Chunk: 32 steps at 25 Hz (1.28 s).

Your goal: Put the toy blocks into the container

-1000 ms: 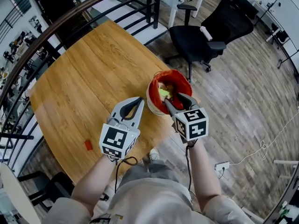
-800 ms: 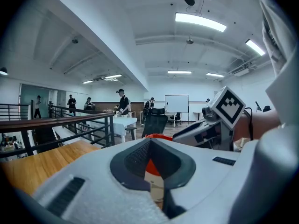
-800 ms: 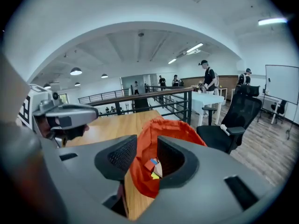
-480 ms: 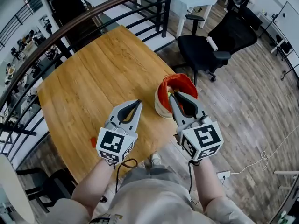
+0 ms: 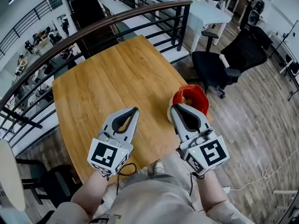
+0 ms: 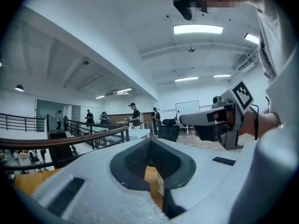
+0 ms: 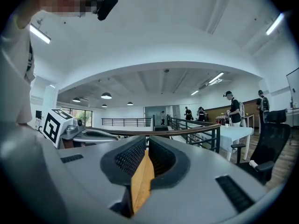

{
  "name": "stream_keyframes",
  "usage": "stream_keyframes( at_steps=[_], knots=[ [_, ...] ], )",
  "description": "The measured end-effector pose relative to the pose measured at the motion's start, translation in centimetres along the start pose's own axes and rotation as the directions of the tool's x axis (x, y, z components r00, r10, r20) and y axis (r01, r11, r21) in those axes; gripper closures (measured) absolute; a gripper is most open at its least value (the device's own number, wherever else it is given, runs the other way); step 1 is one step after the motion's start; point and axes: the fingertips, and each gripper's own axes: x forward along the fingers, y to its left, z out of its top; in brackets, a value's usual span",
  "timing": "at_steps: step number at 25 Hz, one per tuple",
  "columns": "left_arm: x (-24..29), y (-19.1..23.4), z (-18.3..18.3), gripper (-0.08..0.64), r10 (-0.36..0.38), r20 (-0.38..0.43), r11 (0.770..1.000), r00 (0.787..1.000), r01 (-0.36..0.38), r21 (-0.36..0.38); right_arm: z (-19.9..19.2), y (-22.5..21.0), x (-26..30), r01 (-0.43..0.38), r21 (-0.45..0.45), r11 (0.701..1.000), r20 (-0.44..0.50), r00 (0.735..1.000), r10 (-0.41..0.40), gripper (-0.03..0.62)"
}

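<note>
Bordering a curved railing [image 5: 93,28], wooden table [image 5: 117,78] bears container [image 5: 191,99].

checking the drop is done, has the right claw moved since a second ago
Yes. The right claw has drawn back from over the red container toward the person, jaws just closing, empty.

A wooden table [image 5: 107,87] fills the middle of the head view. A dark railing [image 5: 93,27] with a brown handrail curves round its far edge from 9 o'clock to 1 o'clock. A black office chair [image 5: 219,64] stands on the plank floor [image 5: 261,125] at the table's 2 o'clock, with a white table [image 5: 205,10] at 1 o'clock. A white cable [image 5: 261,176] trails at 4 o'clock. Far off, people [image 6: 135,115] stand near a whiteboard [image 6: 186,107] under ceiling strip lights [image 6: 197,29].
</note>
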Motion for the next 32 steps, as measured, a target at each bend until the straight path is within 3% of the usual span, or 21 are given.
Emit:
stream_keyframes(
  at_steps=[7, 16, 24, 32],
  knots=[
    [-5.1, 1.5, 3.7, 0.548, 0.059, 0.033, 0.998, 0.998, -0.06, 0.031, 2.5, 4.1, 0.7, -0.111, -0.016, 0.994, 0.064, 0.992, 0.112, 0.558],
    [-10.7, 3.5, 3.7, 0.548, 0.186, 0.037, 0.981, 0.982, -0.187, 0.042, 3.2, 9.3, 1.0, -0.233, -0.046, 0.971, 0.083, 0.968, 0.236, 0.558],
    [-12.2, 3.4, 3.3, 0.548, 0.172, 0.056, 0.985, 0.984, -0.173, 0.021, 1.9, 11.0, 2.0, -0.291, -0.021, 0.956, 0.057, 0.955, 0.292, 0.558],
    [-12.0, 3.8, 3.4, 0.548, 0.175, 0.062, 0.984, 0.983, -0.175, 0.002, 1.7, 11.0, 1.9, -0.264, -0.032, 0.964, 0.054, 0.962, 0.266, 0.558]
  ],
)
